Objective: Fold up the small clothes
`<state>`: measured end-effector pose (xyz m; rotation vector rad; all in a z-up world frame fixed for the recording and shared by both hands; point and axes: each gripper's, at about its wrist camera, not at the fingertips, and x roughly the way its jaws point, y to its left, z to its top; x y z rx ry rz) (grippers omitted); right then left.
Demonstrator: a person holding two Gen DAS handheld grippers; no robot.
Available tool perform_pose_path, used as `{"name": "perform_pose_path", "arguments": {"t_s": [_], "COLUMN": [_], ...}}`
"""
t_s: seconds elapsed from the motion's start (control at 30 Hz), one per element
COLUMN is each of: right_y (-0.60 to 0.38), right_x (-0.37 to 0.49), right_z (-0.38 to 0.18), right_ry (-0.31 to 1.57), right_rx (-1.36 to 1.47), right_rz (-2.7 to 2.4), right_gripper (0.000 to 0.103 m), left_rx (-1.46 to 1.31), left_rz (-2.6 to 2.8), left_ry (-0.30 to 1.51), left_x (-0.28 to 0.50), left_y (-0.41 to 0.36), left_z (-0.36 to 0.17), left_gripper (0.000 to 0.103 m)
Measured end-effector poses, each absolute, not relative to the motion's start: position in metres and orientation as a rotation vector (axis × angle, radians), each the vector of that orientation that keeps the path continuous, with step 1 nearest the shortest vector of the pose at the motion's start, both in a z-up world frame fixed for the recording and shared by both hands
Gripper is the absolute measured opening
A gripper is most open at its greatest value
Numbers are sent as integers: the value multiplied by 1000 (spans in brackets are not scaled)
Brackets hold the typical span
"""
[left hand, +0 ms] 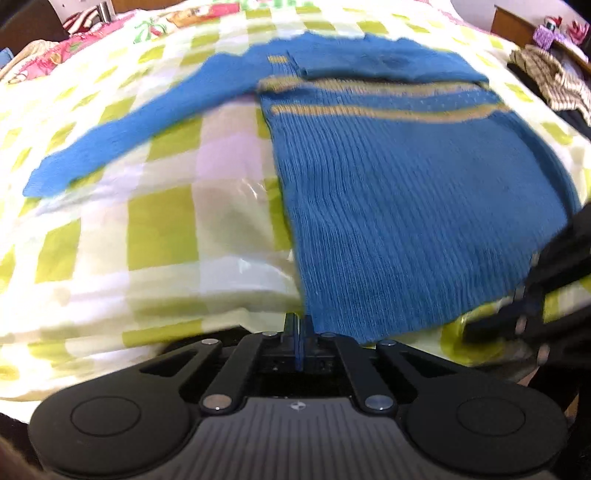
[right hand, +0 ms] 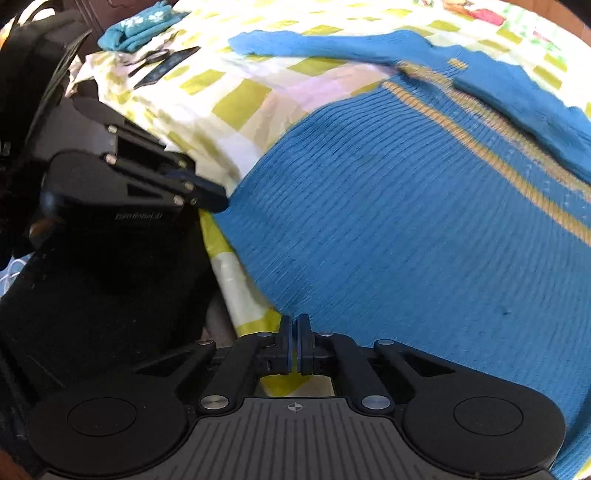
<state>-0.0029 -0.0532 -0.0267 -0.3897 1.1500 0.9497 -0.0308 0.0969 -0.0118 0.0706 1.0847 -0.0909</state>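
A blue ribbed sweater [left hand: 399,206] with tan stripes lies on a green-and-white checked bedsheet [left hand: 162,229]. One sleeve stretches out to the left; the other is folded across the chest. My left gripper [left hand: 300,325] is shut on the sweater's near hem corner. It also shows in the right wrist view [right hand: 207,197] at the hem's left edge. My right gripper [right hand: 294,325] is shut at the sweater's [right hand: 406,229] near hem; whether cloth is pinched is unclear. It shows blurred in the left wrist view [left hand: 517,317].
A checked cloth pile [left hand: 554,81] lies at the bed's right side. A teal folded cloth [right hand: 136,29] and a dark flat object [right hand: 166,64] lie at the bed's far left. Pink patterned bedding [left hand: 74,48] lies at the far left.
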Motion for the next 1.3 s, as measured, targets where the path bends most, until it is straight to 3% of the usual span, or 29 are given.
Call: {"name": "perform_pose_path", "arguments": {"t_s": [0.17,0.3,0.43,0.67,0.97,1.3], "right_y": [-54,-39,26,158,224,244], "right_x": [6,37,82,160,185,185], "right_z": [6,51,51,19,-6,21], "right_ry": [1097,894,771,844,987,825], "right_rx": [-374,-378,-461,-494,-451,-516], "right_rz": [954,919,947,1078,1228,1312], "right_gripper": [4,9,11,19,24,24], "left_rx": [-16,-134,-215,-298,-342,-404], "left_rz": [-80,-47,8,33,18,35], "left_ry": [992,945,917,889,840,784], "left_x": [-32,-26,-23,-18,-8,-9], "left_y": [116,144,172,208,234,256], "left_z": [15,16,8,-7,-16,-19], "left_gripper": [18,18,18,20,23,24]}}
